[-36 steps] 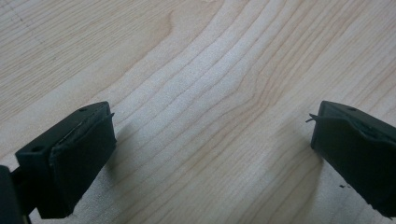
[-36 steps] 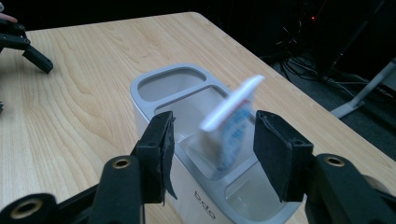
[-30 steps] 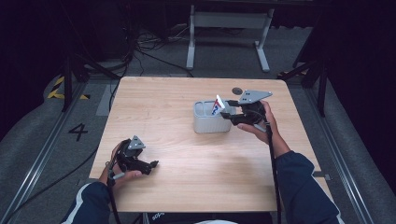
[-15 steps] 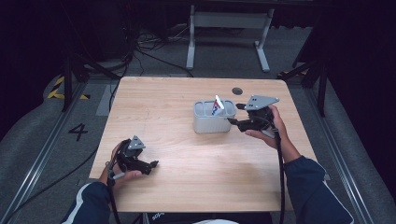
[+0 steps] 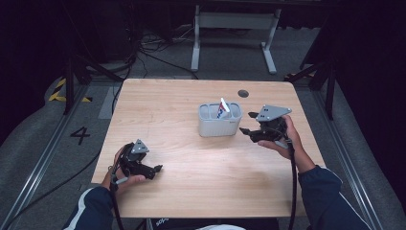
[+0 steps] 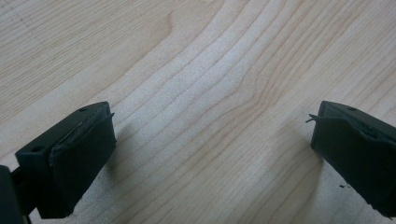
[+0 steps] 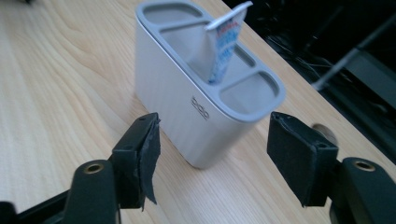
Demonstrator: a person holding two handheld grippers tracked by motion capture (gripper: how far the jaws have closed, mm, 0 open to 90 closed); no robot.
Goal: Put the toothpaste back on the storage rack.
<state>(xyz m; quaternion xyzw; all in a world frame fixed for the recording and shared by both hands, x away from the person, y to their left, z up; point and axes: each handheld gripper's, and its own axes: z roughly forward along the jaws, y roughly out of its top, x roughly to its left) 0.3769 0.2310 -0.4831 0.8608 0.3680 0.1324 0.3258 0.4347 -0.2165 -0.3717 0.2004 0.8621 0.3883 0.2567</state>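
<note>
Two grippers sitting unloaded: left gripper [image 5: 154, 168] is resting near the table's [image 5: 191, 191] front edge, jaws spread on nothing; right gripper [image 7: 212, 154] has just been opening, nothing between its jaws. Beyond it, the tube [image 7: 226, 44] is standing in the grey holder's [image 7: 187, 112] middle slot. Probably light, soft, slick; I'd pinch its flat crimped top.

I work at a pale wooden table with rounded corners [image 5: 158, 100] and a small dark round hole [image 5: 243, 93] near its far edge, standing on a grey carpeted floor [image 5: 28, 143]. Beyond it I see a light grey metal stand with two splayed legs [image 5: 232, 33] and a tangle of black cables [image 5: 153, 45] on the floor. To one side lie a strip of yellow-and-black hazard tape [image 5: 61, 91], a black painted numeral four [image 5: 79, 135] and a long metal floor rail [image 5: 40, 167]; the room behind is dark.
</note>
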